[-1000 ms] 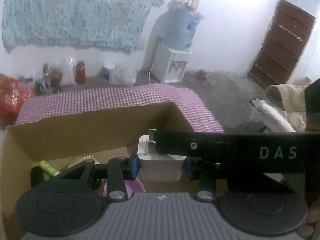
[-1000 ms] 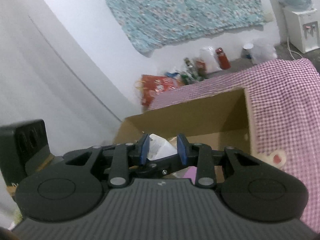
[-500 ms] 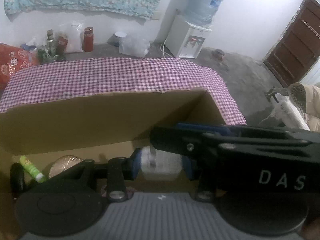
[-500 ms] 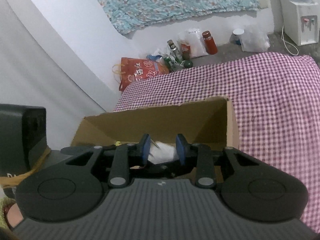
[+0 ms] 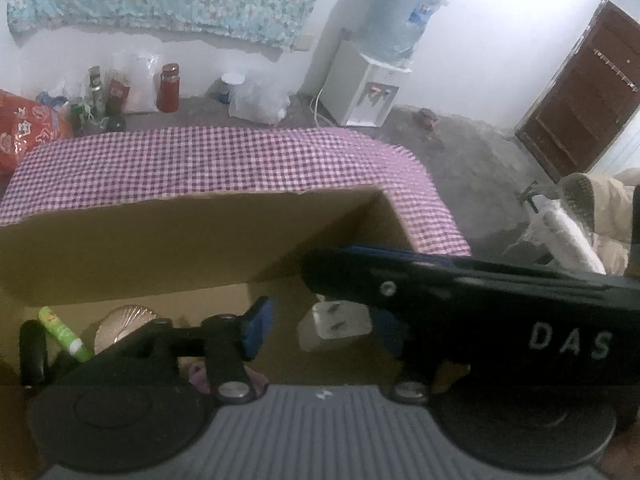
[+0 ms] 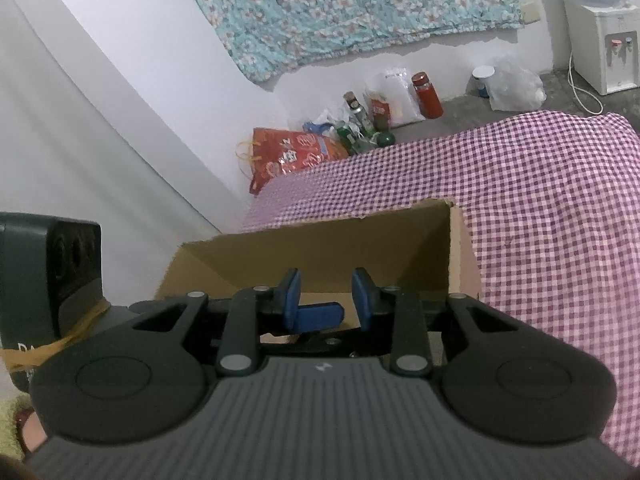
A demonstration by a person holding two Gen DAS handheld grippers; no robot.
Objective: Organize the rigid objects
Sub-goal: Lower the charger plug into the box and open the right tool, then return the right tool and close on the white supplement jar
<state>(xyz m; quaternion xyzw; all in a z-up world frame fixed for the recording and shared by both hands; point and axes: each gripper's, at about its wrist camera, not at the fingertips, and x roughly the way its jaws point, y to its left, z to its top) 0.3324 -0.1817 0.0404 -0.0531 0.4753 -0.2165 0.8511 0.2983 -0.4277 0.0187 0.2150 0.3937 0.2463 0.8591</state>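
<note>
The white charger plug [image 5: 334,326] sits tilted inside the cardboard box [image 5: 160,240], prongs facing up toward the camera, low between the fingers of the left claw [image 5: 320,328]. That claw is spread and its jaws have just been opening: the blue pad [image 5: 256,330] at nine o'clock of the plug stands clear of it, while the pad at three o'clock is just beside it and half hidden, so contact there cannot be told.

The right claw [image 6: 326,294] reaches in from three o'clock, its black body crossing just above the plug. In its own view its blue pads stand a little apart with nothing pinched between them.

Further toward nine o'clock in the box lie a round ridged silver disc [image 5: 120,320], a green tube [image 5: 60,332] and a black object [image 5: 32,352]; a pink item [image 5: 198,374] shows at seven o'clock.

The box rests on a bench covered in purple checked cloth [image 5: 200,160].
</note>
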